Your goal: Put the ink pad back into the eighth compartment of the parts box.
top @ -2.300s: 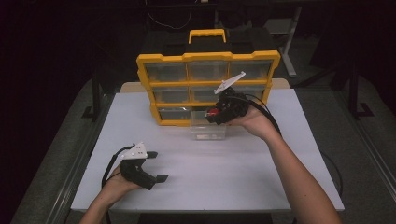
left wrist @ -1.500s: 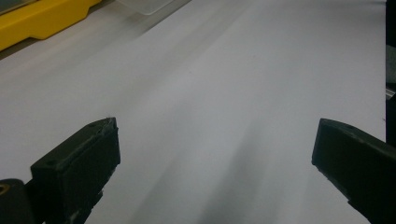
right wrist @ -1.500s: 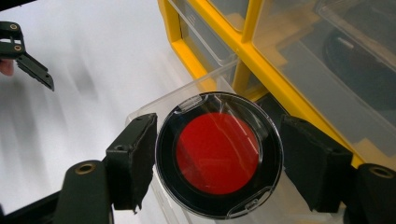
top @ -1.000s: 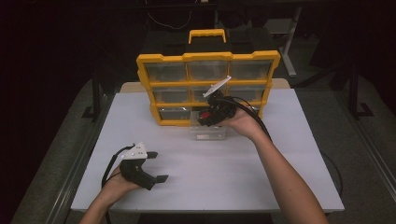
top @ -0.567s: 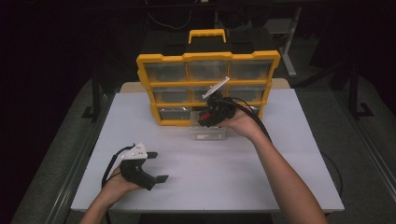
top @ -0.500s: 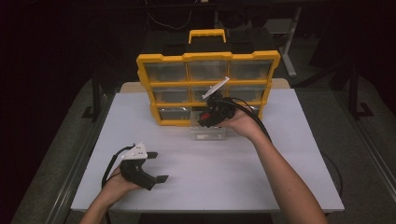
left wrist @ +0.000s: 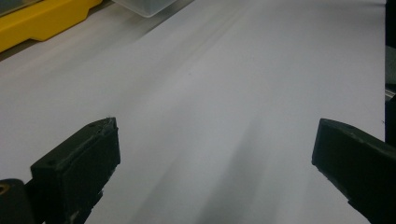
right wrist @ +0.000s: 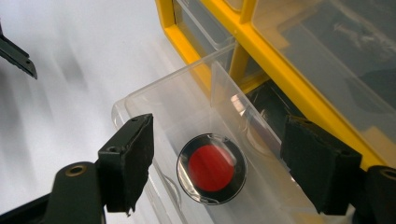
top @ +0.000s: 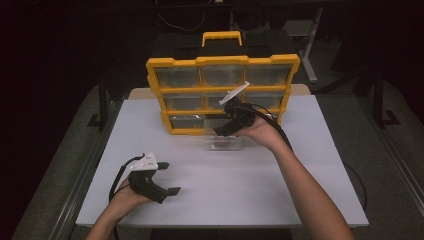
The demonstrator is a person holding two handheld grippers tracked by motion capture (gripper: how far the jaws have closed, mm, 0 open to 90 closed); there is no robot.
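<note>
In the high view, the right gripper hangs over a clear drawer that sits on the white bench, just in front of the yellow organizer. The left gripper rests near the front edge.

In the left gripper view, its fingers stand wide apart, holding nothing.

In the right gripper view, the fingers have just been opening; a small round red-centred capsule lies free between them in the drawer. It is probably light, stiff and slippery, best pinched across its rim.

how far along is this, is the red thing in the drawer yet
Done: the round red-centred piece lies in the clear drawer, pulled out of the yellow organizer. In hand: the right gripper hovers above it, jaws just opened, gripping nothing. Left: likely sliding the drawer back.
</note>
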